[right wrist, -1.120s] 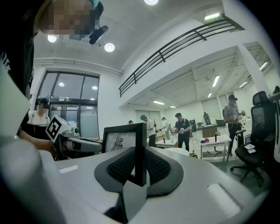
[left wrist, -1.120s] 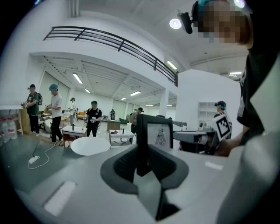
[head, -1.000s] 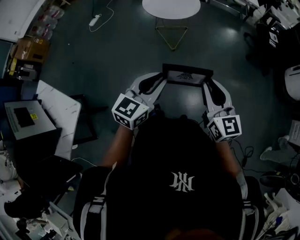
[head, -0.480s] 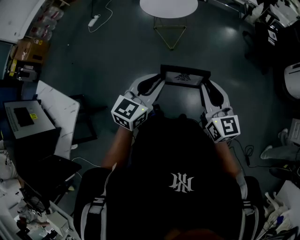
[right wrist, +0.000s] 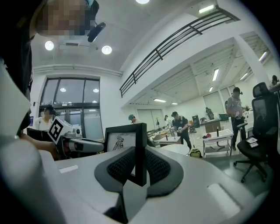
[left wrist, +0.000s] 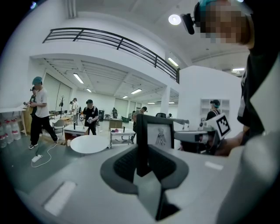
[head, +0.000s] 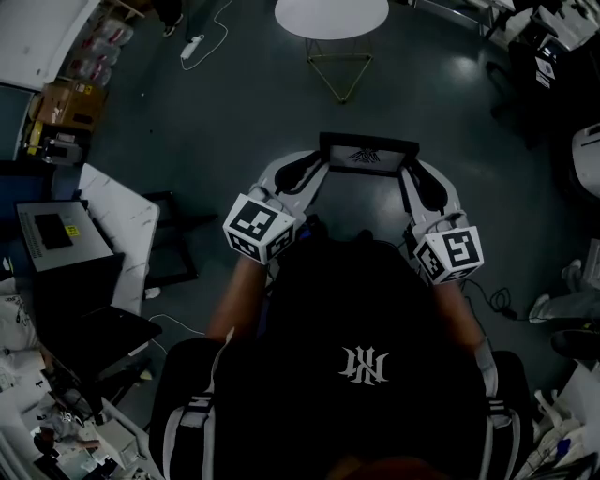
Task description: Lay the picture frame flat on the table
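A black picture frame (head: 368,155) with a small drawing in it hangs upright in the air in front of the person, above the dark floor. My left gripper (head: 322,169) is shut on its left edge and my right gripper (head: 409,172) on its right edge. In the left gripper view the frame (left wrist: 160,133) stands edge-on between the dark pads (left wrist: 124,164), with the right gripper's marker cube beyond it. The right gripper view mirrors this: the frame (right wrist: 122,140) is clamped at its edge by the pads (right wrist: 157,166).
A round white table (head: 331,16) on a gold wire base stands ahead on the floor. A white table (head: 122,225) with a grey box sits at the left. Several people stand far off in the hall, and an office chair (right wrist: 258,127) is at the right.
Both grippers keep the same hold on the frame. The scene has slid slightly in the head view; the frame stays at about the same height.
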